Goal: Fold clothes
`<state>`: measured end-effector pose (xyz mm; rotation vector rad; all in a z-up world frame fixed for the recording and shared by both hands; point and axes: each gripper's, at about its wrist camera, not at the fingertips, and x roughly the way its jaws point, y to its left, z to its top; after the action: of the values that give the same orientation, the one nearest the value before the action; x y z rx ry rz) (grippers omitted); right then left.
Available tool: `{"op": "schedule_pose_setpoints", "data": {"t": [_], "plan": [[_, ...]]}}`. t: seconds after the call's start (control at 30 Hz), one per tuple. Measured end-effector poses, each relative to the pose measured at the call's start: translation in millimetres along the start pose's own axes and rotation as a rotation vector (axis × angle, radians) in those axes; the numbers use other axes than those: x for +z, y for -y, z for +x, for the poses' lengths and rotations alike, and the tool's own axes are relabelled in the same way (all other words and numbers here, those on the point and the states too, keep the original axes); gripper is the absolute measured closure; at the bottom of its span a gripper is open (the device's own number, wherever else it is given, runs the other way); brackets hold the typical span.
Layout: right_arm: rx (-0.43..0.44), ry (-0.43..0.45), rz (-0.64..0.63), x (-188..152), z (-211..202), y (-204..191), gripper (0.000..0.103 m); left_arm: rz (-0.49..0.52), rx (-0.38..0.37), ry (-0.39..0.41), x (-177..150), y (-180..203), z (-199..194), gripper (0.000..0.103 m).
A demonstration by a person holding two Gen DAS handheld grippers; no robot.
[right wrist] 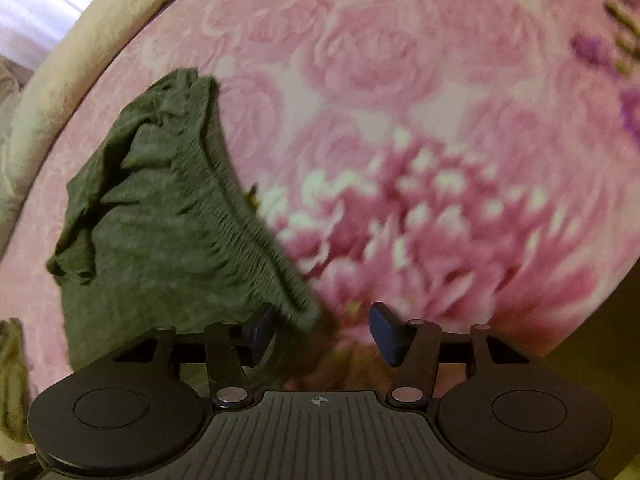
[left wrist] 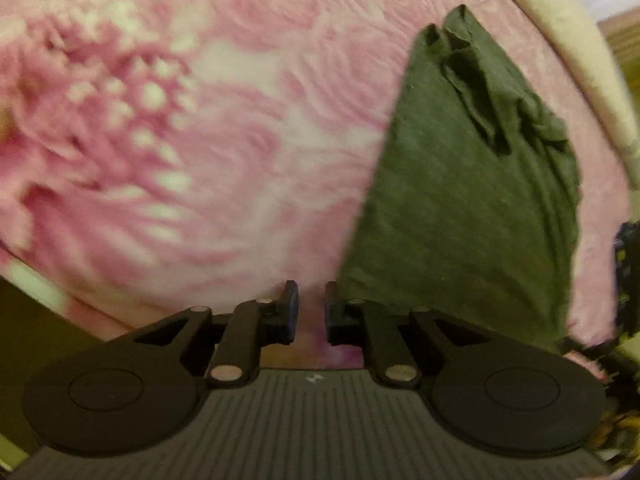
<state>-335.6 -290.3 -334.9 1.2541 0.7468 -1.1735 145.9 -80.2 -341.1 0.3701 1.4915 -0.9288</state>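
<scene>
Olive-green garment (left wrist: 460, 200), partly folded, elastic ribbed waistband (right wrist: 244, 216) showing, lies on pink floral blanket (left wrist: 180, 140) near its cream-bordered edge (left wrist: 560, 32). Left gripper (left wrist: 311, 312): jaws slightly apart, nothing between, just beside garment's near corner, over bare blanket. Right gripper (right wrist: 322, 330): jaws wide apart, waistband end lying loose in gap next to one finger (right wrist: 260, 330), not pinched. Both views motion-blurred.

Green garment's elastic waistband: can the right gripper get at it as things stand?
Probably yes. The right gripper is open and empty, and the corner of the green garment's elastic waistband lies right by its left finger with nothing covering it on the pink floral blanket.
</scene>
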Motion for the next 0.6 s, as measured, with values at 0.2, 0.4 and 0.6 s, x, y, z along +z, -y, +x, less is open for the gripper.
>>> {"op": "schedule_pose_setpoints", "data": {"t": [0.2, 0.4, 0.6], "plan": [[0.007, 0.146, -0.077, 52, -18, -9, 0.047, 0.059, -0.038, 0.129, 54, 16, -17, 0.081], [0.105, 0.201, -0.250, 121, 8, -44, 0.048, 0.162, -0.165, 0.180, 133, 73, 7, 0.080], [0.165, 0.172, -0.471, 155, 44, -92, 0.048, 0.181, -0.240, 0.126, 189, 123, 41, 0.080]]}}
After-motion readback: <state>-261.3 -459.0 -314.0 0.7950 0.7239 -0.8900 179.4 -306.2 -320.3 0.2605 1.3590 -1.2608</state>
